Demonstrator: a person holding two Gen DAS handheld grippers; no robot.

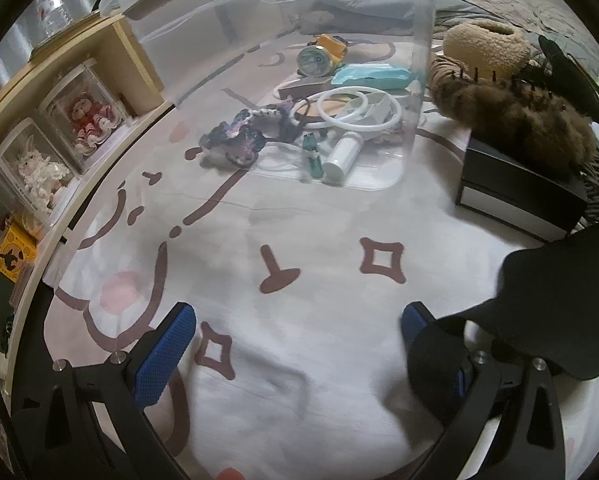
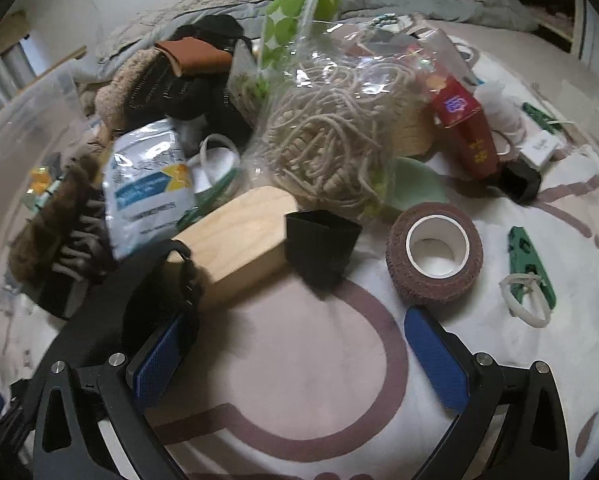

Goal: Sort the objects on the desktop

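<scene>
Two green clips (image 2: 531,268), one tape roll (image 2: 435,256), one wooden block (image 2: 235,232).

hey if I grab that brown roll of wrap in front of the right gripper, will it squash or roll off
The brown wrap roll has a crinkled, fabric-like outside around a white core, so it will probably give slightly but hold its shape. It lies tilted with its hole showing, so a nudge may not send it rolling; tipped onto its side, it likely would. The right gripper looks open wide enough.
</scene>
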